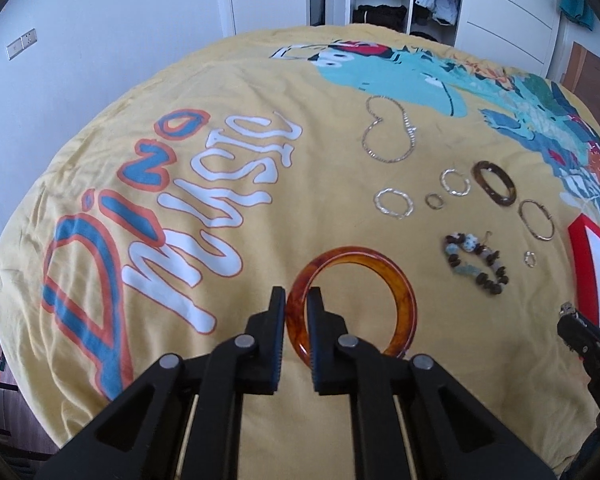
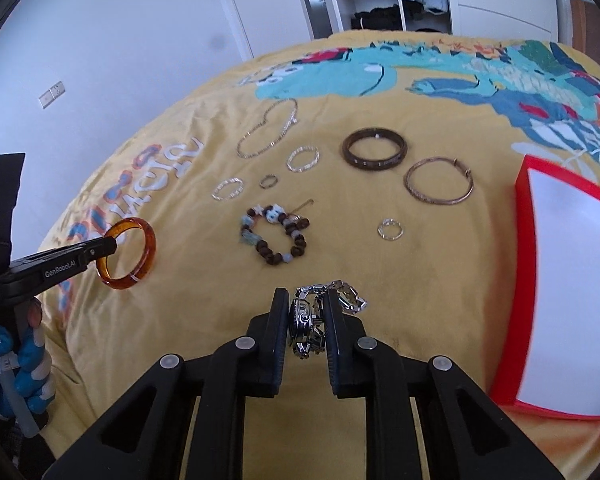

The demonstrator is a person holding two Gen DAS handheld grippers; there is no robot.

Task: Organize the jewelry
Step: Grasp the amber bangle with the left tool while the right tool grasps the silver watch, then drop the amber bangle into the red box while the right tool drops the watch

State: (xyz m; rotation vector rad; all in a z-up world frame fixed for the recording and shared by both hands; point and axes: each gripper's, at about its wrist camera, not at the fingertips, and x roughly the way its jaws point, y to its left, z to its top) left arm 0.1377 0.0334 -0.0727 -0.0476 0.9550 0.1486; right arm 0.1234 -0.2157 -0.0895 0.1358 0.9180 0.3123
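Left gripper (image 1: pixel 296 300): jaws closed on the rim of the amber bangle (image 1: pixel 396 288), one finger inside the ring, one outside; from the right wrist view the bangle (image 2: pixel 148 248) hangs tilted above the bed. Right gripper (image 2: pixel 306 300): jaws clamped on the case of a silver watch (image 2: pixel 304 320), its metal link band (image 2: pixel 348 296) spilling past the fingertips to the right. Beyond the jaws, on the yellow printed bedspread (image 2: pixel 440 280): beaded bracelet (image 2: pixel 276 236) nearest, a small silver ring (image 2: pixel 390 229) to its right, then a thin coppery bangle (image 2: pixel 438 180), a dark brown bangle (image 2: pixel 374 148), two twisted silver hoops (image 2: pixel 303 159) (image 2: pixel 227 189) with a small dark ring (image 2: pixel 267 181) between them, and a looped silver chain (image 2: pixel 266 130) farthest back. Red-rimmed white box (image 2: pixel 520 216) sits at the right edge of the bed, well apart from the watch.
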